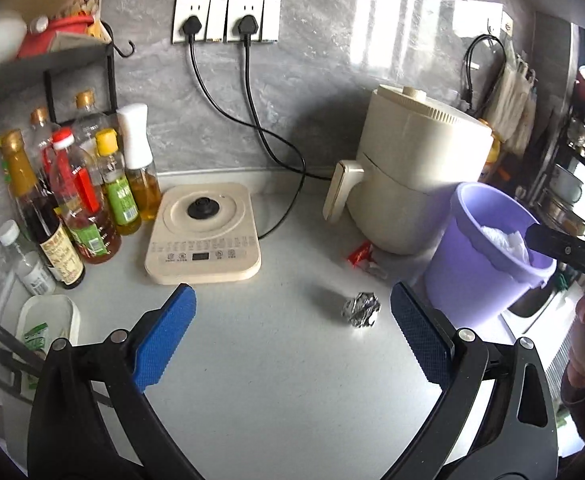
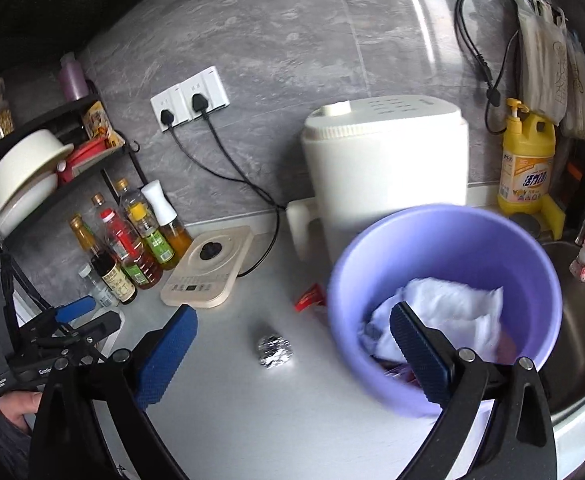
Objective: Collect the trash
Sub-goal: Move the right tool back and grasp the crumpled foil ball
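A crumpled foil ball (image 1: 361,309) lies on the white counter, just inside the right pad of my left gripper (image 1: 292,334), which is open and holds nothing. A red wrapper (image 1: 362,255) lies further back, beside the purple bucket (image 1: 472,276). The bucket holds crumpled white paper (image 1: 506,240). One of the right gripper's fingers (image 1: 564,249) reaches over the bucket's rim. In the right wrist view my right gripper (image 2: 292,354) is open and empty, its right pad over the purple bucket (image 2: 372,264) and the white paper (image 2: 448,308). The foil ball (image 2: 274,350) and red wrapper (image 2: 310,298) lie left of the bucket.
A cream air fryer (image 1: 420,168) stands behind the bucket, and a cream kettle base (image 1: 204,236) with black cords sits left of it. Several oil and sauce bottles (image 1: 88,200) stand under a black shelf at the left. A sink (image 2: 580,320) and a yellow detergent bottle (image 2: 526,160) are at the right.
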Demonstrator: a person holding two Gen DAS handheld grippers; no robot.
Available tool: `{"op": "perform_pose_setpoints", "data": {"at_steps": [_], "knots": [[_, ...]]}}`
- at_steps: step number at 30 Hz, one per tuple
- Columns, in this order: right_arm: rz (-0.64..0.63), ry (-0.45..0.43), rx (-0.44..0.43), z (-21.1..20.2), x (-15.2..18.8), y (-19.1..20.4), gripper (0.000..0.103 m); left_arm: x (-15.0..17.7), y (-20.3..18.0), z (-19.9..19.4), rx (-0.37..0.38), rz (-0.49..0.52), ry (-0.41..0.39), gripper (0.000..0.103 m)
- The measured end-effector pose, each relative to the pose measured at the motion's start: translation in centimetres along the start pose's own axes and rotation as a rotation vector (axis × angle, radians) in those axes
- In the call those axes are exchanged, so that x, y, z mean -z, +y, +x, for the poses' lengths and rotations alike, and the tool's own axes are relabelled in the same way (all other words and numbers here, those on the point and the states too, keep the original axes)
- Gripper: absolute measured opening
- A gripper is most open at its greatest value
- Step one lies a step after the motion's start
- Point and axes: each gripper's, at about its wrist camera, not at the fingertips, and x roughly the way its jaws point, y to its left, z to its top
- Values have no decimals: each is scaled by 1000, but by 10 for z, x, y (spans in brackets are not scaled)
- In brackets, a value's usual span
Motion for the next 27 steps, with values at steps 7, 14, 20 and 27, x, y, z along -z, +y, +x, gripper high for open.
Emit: {"op": "perform_pose_setpoints", "data": {"at_steps": [7, 14, 20, 27], "knots": [[13, 30, 38, 16, 22, 31, 84, 5, 25, 9, 61, 25, 17, 97], [1, 97, 54, 53, 47, 56, 74, 10, 44, 20, 92, 24, 37, 97], [-16, 155, 83, 99, 62, 62, 71, 13, 56, 35, 116, 44, 56, 97], [-47, 222, 138, 164, 74, 55, 72, 22, 69, 49, 111, 40, 92, 97]]}}
